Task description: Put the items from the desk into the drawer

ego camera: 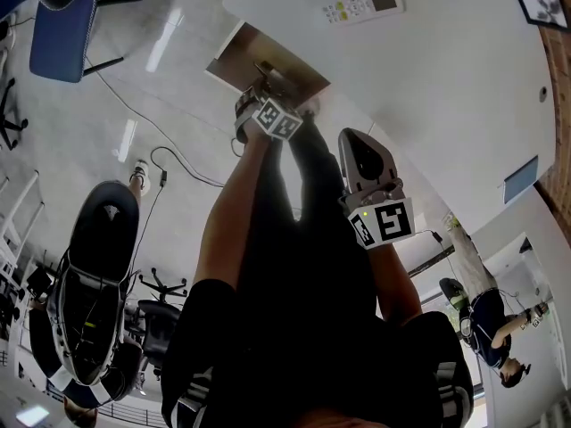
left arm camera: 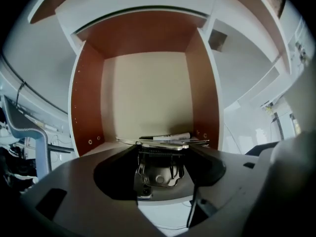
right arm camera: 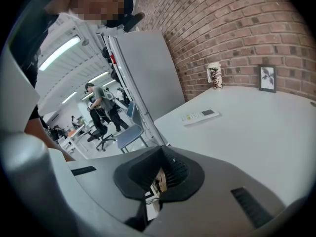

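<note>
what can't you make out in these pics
- Left gripper view: whether the left gripper grips the flat silver item or it rests in the drawer; jaw tips cover its near edge.
- Head view: drawer contents, blocked by that gripper.
- Remote button labels: too small.

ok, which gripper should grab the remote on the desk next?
Right. The right gripper is at the edge of the desk, jaws shut and empty, with the remote control in its view. The left gripper is down at the open drawer.
</note>
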